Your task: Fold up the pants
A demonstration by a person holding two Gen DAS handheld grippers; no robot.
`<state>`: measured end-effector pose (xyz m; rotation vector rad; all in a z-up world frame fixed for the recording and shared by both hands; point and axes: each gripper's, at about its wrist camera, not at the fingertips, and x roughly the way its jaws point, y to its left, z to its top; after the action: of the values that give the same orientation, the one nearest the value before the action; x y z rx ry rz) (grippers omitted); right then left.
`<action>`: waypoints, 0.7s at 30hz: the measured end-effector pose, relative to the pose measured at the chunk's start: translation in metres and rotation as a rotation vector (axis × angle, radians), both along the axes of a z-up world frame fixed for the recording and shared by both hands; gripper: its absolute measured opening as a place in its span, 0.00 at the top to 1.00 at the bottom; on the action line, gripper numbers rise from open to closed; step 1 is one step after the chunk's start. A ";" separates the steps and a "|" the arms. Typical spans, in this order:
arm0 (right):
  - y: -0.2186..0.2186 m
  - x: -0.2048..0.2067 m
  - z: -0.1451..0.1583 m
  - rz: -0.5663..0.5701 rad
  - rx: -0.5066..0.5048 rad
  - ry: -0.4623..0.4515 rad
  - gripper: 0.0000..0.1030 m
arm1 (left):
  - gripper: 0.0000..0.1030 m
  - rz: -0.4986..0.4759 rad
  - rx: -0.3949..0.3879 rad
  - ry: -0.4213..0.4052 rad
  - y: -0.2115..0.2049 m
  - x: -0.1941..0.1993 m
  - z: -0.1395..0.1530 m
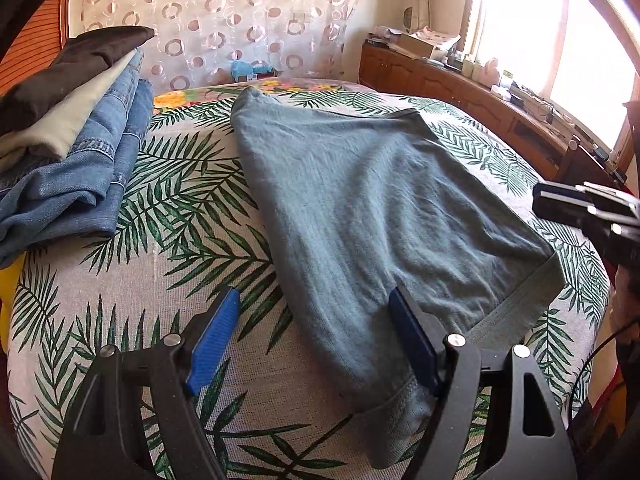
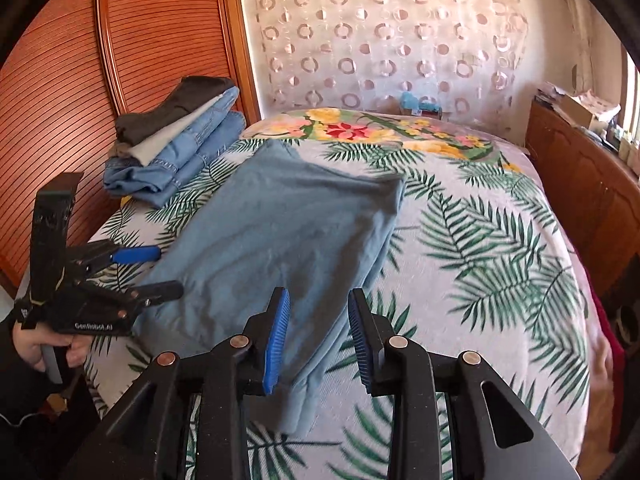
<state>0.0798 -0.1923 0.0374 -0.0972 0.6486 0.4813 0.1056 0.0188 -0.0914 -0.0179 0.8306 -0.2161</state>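
Observation:
Grey-blue pants [image 1: 360, 208] lie folded in a long slab on the palm-leaf bedspread [image 1: 180, 200]; they also show in the right wrist view [image 2: 280, 232]. My left gripper [image 1: 316, 304] is open over the near left corner of the pants, its right finger resting on the cloth, the left finger over the bedspread. It also shows in the right wrist view [image 2: 164, 270], open at the pants' left edge. My right gripper [image 2: 318, 304] is open and empty, just above the pants' near right edge. Its body shows at the right of the left wrist view [image 1: 592, 208].
A stack of folded clothes, jeans [image 1: 80, 168] under beige and dark garments, sits at the bed's far left [image 2: 180, 148]. A slatted wooden headboard [image 2: 120, 60] is on the left, a wooden sideboard [image 1: 460, 92] with clutter under the window on the right.

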 end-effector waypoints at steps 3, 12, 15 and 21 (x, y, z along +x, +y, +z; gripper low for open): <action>0.003 -0.005 -0.008 -0.010 -0.005 0.006 0.57 | 0.25 0.001 0.002 0.000 0.000 0.000 0.000; 0.002 -0.017 -0.019 -0.030 0.018 0.043 0.57 | 0.25 -0.018 0.015 -0.003 -0.001 -0.002 0.001; 0.001 -0.022 -0.022 -0.034 0.025 0.057 0.57 | 0.25 -0.022 0.018 -0.005 -0.002 -0.006 0.004; -0.003 -0.032 -0.028 -0.040 0.050 0.083 0.57 | 0.26 -0.043 -0.027 -0.019 0.000 -0.028 0.012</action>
<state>0.0478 -0.1956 0.0089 -0.0167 0.7183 0.4648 0.0775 0.0189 -0.0791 -0.0236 0.8101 -0.2676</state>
